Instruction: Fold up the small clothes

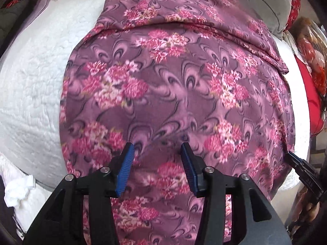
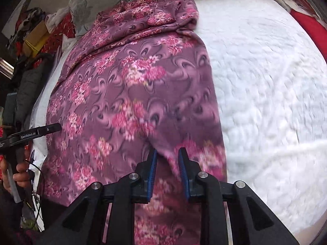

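Lying across a white quilted bedspread point(image 1: 30, 85) is one purple garment point(image 1: 173, 94) printed with pink flower clusters, and it fills the middle of both wrist views. Its far end is folded over itself in a raised band near one grey pillow point(image 1: 263, 2) with a darker flower outline, which sits at the head of the bed. Two grippers are at work, one in each of the person's hands. The left gripper point(image 1: 157, 149) points steeply down over the near part of the garment; its two blue-padded fingers stand clearly apart, and the cloth lies flat beneath the gap rather than pinched by the pads. The right gripper point(image 2: 167, 153) hovers over the garment's near edge, close to the border with the bedspread; its two blue pads are only narrowly parted, and a small ridge of fabric rises into the gap between them, though the blur makes it impossible to tell whether the pads still press on it. In the right wrist view the left gripper shows again at the far left edge, its black body carrying white lettering, with one hand point(image 2: 18, 173) wrapped around its handle. In the left wrist view the tip of the right gripper pokes in at the right edge, touching the garment's side. Red patterned bedding point(image 1: 312, 104) lies beyond the bedspread, and one crumpled white cloth point(image 1: 18, 189) rests at the lower left.
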{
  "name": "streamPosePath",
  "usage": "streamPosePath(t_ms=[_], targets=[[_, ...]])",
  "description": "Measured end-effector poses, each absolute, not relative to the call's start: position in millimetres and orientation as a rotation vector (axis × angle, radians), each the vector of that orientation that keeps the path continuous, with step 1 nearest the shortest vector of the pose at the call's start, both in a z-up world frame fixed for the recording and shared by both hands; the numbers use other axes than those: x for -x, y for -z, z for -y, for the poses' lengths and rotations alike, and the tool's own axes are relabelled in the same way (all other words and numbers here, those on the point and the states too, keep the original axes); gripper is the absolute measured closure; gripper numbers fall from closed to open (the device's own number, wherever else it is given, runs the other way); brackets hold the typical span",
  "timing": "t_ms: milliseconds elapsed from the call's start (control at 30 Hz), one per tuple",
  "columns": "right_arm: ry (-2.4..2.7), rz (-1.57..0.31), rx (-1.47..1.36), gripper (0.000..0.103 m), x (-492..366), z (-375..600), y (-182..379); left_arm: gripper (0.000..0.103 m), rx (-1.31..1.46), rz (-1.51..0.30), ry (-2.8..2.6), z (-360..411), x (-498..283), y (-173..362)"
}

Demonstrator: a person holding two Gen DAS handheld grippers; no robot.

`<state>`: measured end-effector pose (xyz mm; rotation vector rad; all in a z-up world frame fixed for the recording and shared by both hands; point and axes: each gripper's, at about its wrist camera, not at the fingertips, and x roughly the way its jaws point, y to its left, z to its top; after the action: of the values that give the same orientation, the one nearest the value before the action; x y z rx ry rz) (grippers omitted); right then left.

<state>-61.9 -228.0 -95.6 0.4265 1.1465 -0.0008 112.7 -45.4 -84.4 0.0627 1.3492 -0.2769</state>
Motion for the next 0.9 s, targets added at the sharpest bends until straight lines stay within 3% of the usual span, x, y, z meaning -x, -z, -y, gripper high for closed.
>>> streamPosePath(t_ms=[67, 200, 300, 400, 633, 900], targets=[[0.012, -1.139, -0.434, 0.08, 67, 226, 94, 0.058, -0.055, -1.366, 0.28, 35, -103, 81], [0.051, -1.108, -0.475, 0.062, 93, 235, 87, 0.057, 0.008, -1.393, 0.342, -5, -88, 67], [0.092, -1.091, -0.528, 0.058, 121, 252, 88, 0.049, 0.045, -1.42, 0.361, -48, -75, 63], [0.124, -1.097, -0.603, 0.051, 151, 269, 100, 0.049, 0.1, -1.471, 0.361, -83, -65, 65], [0.052, -1.106, -0.819, 0.048, 186, 282, 141, 0.049, 0.105, -1.58, 0.379, -100, -41, 76], [-0.059, -1.096, -0.824, 0.043, 170, 262, 166, 0.047, 0.017, -1.617, 0.416, -81, -16, 70]])
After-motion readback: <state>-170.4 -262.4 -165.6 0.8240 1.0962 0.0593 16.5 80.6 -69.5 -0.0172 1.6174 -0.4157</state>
